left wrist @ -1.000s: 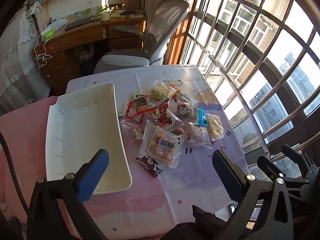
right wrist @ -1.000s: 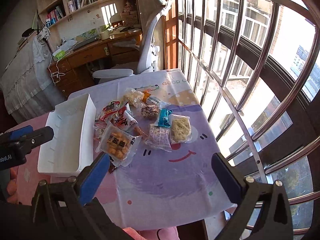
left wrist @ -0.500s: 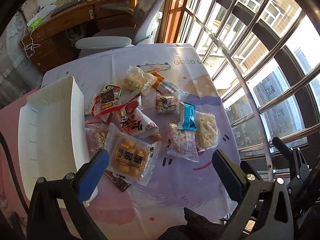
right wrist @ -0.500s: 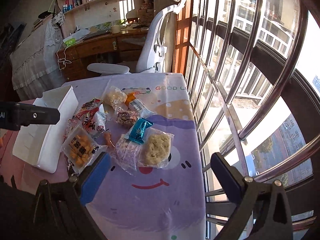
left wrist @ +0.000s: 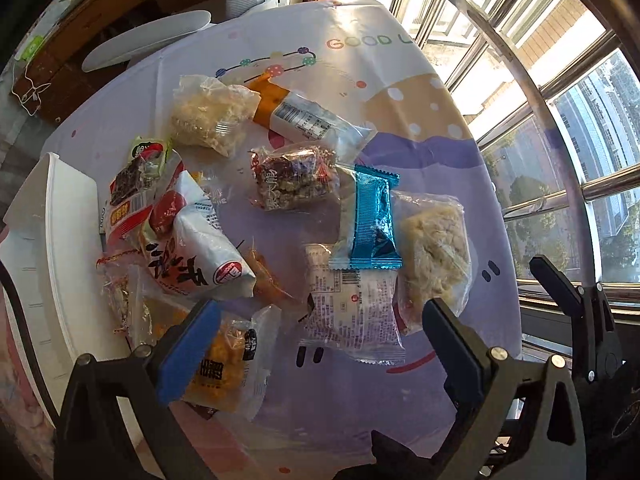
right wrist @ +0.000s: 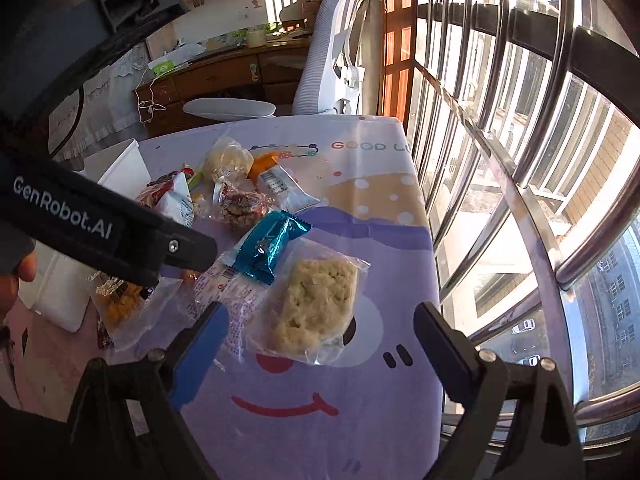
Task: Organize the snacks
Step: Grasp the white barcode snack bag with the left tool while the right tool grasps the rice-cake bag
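Several snack packets lie heaped on a purple cartoon tablecloth. A white tray stands at their left. My left gripper is open and points down over a white packet with pink print, with a yellow snack bag under its left finger. A blue foil packet lies just beyond. My right gripper hovers over a clear packet of pale rice crisp. Its jaws are closing, the packet below them, no pad touching it. The blue foil packet lies behind.
Steel window bars run close along the table's right edge. A grey office chair and a wooden desk stand behind the table. The left gripper's black body crosses the right wrist view at left.
Both grippers have come down toward the snack pile. The left one has swung right from the tray to over the packets. The right one has closed in on the rice crisp packet.
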The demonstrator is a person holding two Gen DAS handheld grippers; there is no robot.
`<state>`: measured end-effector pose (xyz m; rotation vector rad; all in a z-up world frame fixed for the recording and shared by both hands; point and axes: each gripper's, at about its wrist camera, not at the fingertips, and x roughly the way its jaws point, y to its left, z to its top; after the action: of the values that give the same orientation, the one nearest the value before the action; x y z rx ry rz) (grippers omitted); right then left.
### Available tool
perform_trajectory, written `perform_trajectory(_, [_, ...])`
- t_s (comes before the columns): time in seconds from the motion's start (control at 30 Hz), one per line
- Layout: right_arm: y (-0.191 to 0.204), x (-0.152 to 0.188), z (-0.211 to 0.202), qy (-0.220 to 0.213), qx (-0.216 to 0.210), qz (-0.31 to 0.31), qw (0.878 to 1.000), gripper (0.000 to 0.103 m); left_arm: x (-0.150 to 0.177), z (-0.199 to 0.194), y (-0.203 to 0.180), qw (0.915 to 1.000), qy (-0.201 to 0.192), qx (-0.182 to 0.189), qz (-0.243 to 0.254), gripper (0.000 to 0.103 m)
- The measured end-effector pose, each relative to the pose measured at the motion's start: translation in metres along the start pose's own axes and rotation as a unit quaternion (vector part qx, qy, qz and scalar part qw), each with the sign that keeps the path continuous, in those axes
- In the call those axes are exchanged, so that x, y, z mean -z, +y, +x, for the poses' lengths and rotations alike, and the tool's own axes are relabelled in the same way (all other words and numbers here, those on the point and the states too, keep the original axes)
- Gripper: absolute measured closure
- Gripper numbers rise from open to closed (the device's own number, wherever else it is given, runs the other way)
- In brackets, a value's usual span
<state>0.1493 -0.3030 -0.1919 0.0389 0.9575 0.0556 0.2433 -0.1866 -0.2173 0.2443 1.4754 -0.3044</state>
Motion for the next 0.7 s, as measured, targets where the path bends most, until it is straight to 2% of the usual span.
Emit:
perform_trajectory(0.17, [0.0,0.006,0.026,0.011,-0.01,-0.007,1.0,0.013,-0.008,0.03,-0.006,0.9993,0.032,-0.016,0.01,0.01])
perform_trajectory(0.43, [0.0,0.014,0.051,0.028,-0.025,-0.004,0.999,0.017,-0.016,0.054,-0.013,0.998,0.056,-0.022,0.021,0.018])
perform_trajectory(0.7, [0.004,0.019,0.06,0.039,-0.046,-0.008,0.998,0.032,-0.02,0.065,-0.023,0.9969,0.075,-0.019,0.01,0.026])
